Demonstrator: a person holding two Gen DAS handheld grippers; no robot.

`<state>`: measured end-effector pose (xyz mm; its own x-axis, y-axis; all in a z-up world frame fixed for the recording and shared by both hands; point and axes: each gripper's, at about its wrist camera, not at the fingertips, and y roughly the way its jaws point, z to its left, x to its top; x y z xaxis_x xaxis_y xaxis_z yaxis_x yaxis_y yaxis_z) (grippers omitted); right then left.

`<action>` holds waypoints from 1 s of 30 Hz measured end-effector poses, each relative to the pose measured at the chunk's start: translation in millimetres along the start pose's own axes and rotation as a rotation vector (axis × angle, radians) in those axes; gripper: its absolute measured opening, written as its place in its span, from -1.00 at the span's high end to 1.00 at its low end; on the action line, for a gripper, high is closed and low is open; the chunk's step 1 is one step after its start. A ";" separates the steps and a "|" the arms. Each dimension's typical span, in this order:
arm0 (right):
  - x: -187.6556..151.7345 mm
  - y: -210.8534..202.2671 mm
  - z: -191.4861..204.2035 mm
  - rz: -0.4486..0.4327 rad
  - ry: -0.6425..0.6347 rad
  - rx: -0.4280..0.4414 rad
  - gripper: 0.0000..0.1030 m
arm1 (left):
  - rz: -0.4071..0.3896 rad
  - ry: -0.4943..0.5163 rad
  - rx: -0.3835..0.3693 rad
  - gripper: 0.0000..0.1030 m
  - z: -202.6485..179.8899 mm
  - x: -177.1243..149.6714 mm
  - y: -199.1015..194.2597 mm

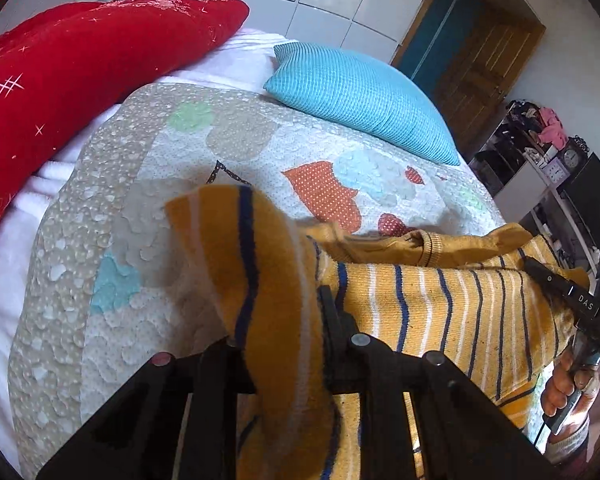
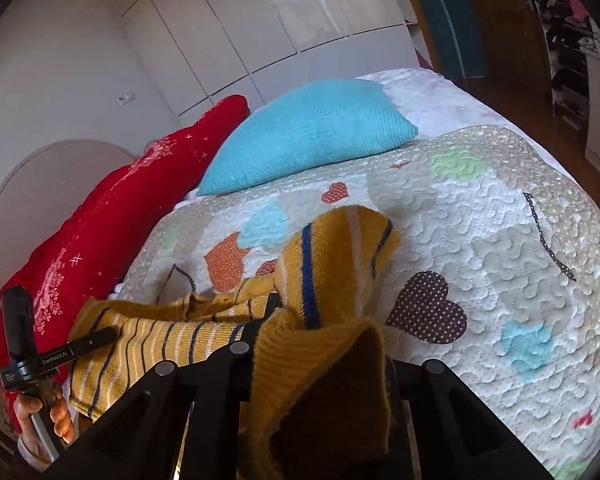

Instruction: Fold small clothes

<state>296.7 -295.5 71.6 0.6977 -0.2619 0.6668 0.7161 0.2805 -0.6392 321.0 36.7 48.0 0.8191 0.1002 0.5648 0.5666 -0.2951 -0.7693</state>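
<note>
Over the quilt (image 1: pixel 228 128), both my tongs angle downward, each clamped on a corner of the striped yellow top (image 1: pixel 440 300). My left tongs (image 1: pixel 284 320) pinch one fold and my right tongs (image 2: pixel 300 320) pinch another, with the cloth stretched between them just above the bed. My right hand (image 1: pixel 564 384) wraps its handle; my left hand (image 2: pixel 40 412) does likewise. The right tool's arm reads "DAS"; the left reads "GenRobot.AI". A red pillow (image 1: pixel 80 64) and a blue pillow (image 2: pixel 308 136) lie beyond.
</note>
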 end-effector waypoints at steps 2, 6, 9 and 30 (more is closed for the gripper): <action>-5.1 22.5 -8.7 0.053 -0.006 -0.077 0.56 | 0.037 0.017 0.095 0.41 2.4 -0.2 22.0; -34.7 53.2 -37.4 0.152 0.010 -0.189 0.05 | 0.060 0.071 0.297 0.19 22.4 -17.5 43.8; -50.7 42.0 -66.5 0.136 0.094 -0.144 -0.14 | 0.034 0.002 0.266 -0.16 45.1 -30.9 22.1; -64.1 -230.4 -96.0 -0.152 -0.574 -1.184 -0.79 | -0.161 0.162 0.530 -0.70 24.9 -213.9 -123.6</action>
<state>88.9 -432.0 139.3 0.7118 0.2886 0.6404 0.5745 -0.7637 -0.2944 78.0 75.4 14.8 0.7181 -0.0549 0.6938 0.6849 0.2324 -0.6905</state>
